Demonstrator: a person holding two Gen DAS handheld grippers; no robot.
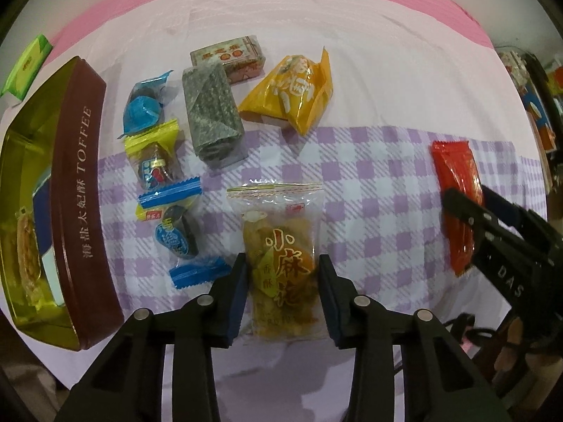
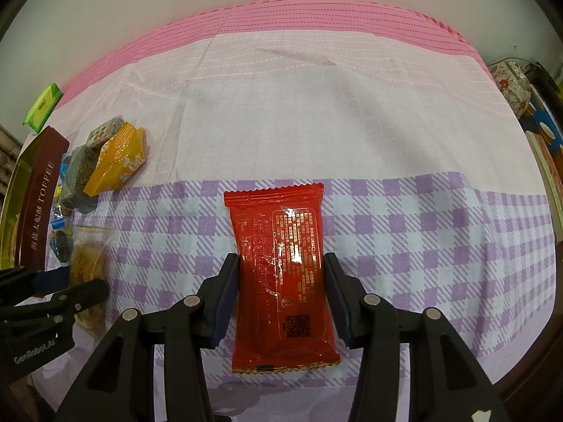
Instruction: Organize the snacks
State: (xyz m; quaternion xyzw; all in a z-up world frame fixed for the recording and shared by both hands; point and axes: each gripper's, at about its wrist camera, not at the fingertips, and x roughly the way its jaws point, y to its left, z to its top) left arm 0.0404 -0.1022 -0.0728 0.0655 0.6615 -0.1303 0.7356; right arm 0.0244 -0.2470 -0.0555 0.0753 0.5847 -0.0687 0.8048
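Left fingers (image 1: 281, 274) pinch the clear snack packet (image 1: 281, 246); right fingers (image 2: 281, 274) pinch the red packet (image 2: 281, 274); tin (image 1: 79, 190) reads "TOFFEE".

Both tools are matte black plastic. The left gripper (image 1: 281, 281) has blue pads on its fingers and silver rivets at the link pivots. The right gripper (image 2: 281, 288) matches; white "DAS" lettering marks its side at 4 o'clock in the left view.
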